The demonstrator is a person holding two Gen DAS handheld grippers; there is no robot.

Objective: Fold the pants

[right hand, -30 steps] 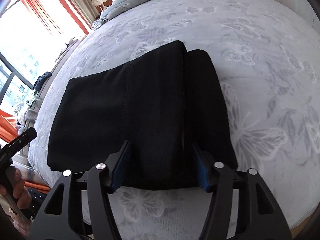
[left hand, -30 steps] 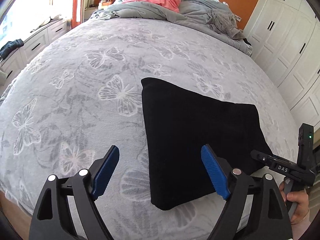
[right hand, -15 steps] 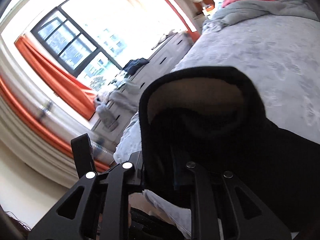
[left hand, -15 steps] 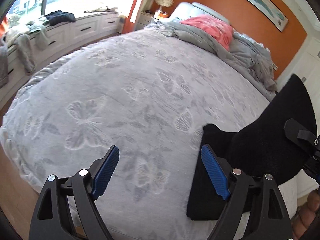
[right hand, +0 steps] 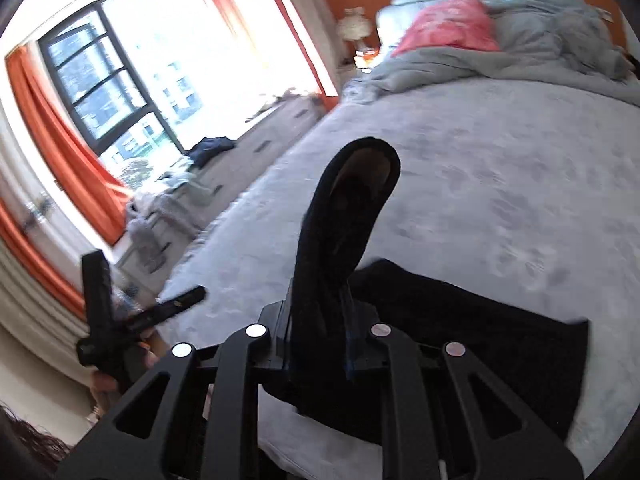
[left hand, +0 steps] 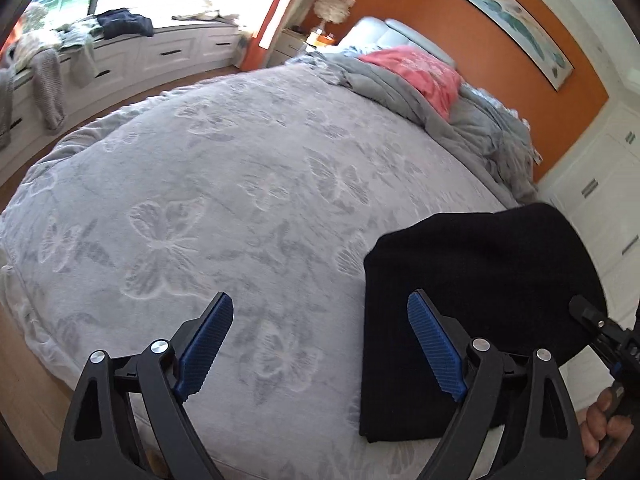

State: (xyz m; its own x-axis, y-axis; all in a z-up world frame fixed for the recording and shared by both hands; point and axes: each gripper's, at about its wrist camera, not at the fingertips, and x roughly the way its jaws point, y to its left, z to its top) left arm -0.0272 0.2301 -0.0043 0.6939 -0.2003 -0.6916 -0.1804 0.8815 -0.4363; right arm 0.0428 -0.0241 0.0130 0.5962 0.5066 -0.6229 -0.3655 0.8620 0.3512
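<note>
The black pants (left hand: 472, 304) are folded and lie near the front right edge of the bed. My right gripper (right hand: 316, 344) is shut on the pants' near edge and lifts a fold (right hand: 344, 232) that stands upright between its fingers; the rest (right hand: 480, 344) lies on the bed behind. In the left wrist view the raised part bulges up at the right, with the right gripper (left hand: 600, 332) at its edge. My left gripper (left hand: 320, 344) is open and empty above the bedspread, its right finger (left hand: 434, 344) over the pants' left edge.
The bed has a grey butterfly-pattern bedspread (left hand: 224, 200). A rumpled grey duvet (left hand: 460, 120) and a pink pillow (left hand: 416, 72) lie at the head. A window bench with drawers and loose clothes (left hand: 80, 48) runs along the left. White wardrobes (left hand: 604, 184) stand at the right.
My right gripper closed on the near edge of the folded pants and lifted it off the bed. My left gripper swung away to the left and stayed open.
</note>
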